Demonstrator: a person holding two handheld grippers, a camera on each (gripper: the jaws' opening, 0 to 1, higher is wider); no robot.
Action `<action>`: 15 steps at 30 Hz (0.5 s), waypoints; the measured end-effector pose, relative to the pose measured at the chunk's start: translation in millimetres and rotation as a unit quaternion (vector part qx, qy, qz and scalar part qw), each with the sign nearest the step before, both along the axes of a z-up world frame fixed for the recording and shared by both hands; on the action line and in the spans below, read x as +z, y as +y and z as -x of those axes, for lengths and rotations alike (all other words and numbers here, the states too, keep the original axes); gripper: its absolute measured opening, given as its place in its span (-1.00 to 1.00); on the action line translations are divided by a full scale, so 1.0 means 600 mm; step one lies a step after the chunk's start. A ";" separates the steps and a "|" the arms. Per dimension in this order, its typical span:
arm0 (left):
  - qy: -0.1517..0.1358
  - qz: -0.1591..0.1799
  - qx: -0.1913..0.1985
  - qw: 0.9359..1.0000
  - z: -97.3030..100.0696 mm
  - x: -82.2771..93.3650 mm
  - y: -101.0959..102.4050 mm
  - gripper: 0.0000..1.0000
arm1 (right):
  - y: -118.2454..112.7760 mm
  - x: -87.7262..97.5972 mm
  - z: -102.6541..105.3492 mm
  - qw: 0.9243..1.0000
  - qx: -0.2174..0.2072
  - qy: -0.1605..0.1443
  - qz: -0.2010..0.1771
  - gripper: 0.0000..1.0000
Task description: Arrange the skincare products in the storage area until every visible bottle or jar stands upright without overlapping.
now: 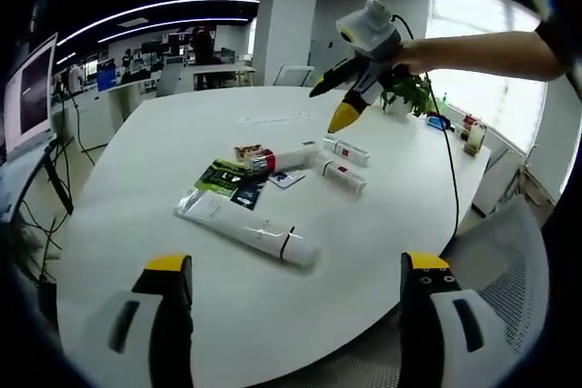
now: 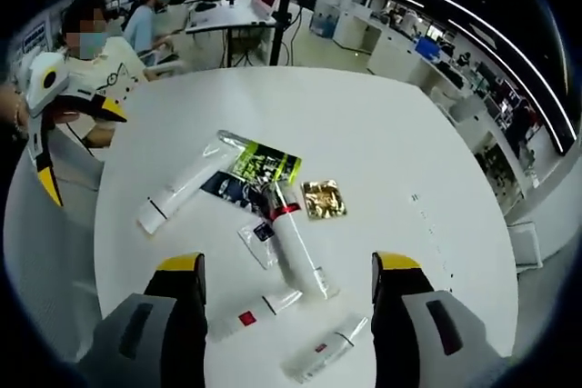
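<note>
With both grippers spread and empty — left gripper (image 1: 300, 279), right gripper (image 2: 289, 283) — the long white plastic tube (image 1: 247, 228) lies flat at twelve o'clock from the left jaws on the round white table (image 1: 164, 143), so I'd pinch it mid-body — then stand it cap-down.

Left gripper (image 1: 296, 270) and right gripper (image 2: 289, 268) hover, jaws apart.

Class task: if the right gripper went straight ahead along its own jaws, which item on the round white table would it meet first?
Probably the small clear tube with a red label, lying flat between the open right gripper's jaws; depth is uncertain.
</note>
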State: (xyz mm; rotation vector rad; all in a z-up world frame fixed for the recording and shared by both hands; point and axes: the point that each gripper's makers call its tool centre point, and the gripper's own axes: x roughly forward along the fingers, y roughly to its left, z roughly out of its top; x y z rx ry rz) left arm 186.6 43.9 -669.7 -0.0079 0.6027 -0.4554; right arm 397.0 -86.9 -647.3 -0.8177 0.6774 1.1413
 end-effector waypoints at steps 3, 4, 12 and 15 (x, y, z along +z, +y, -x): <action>0.001 0.000 0.000 1.000 0.000 0.000 -0.002 0.78 | 0.000 -0.015 -0.010 1.000 0.014 0.008 0.010 0.45; 0.002 0.000 -0.001 1.000 0.000 -0.001 -0.002 0.78 | 0.001 -0.015 -0.013 1.000 0.017 0.010 0.012 0.43; 0.012 -0.004 -0.004 1.000 0.002 -0.007 -0.003 0.78 | 0.010 -0.046 -0.017 0.999 0.034 0.030 0.020 0.36; 0.015 -0.004 -0.002 1.000 0.001 -0.008 -0.001 0.78 | 0.012 -0.058 -0.025 0.998 0.042 0.034 0.028 0.28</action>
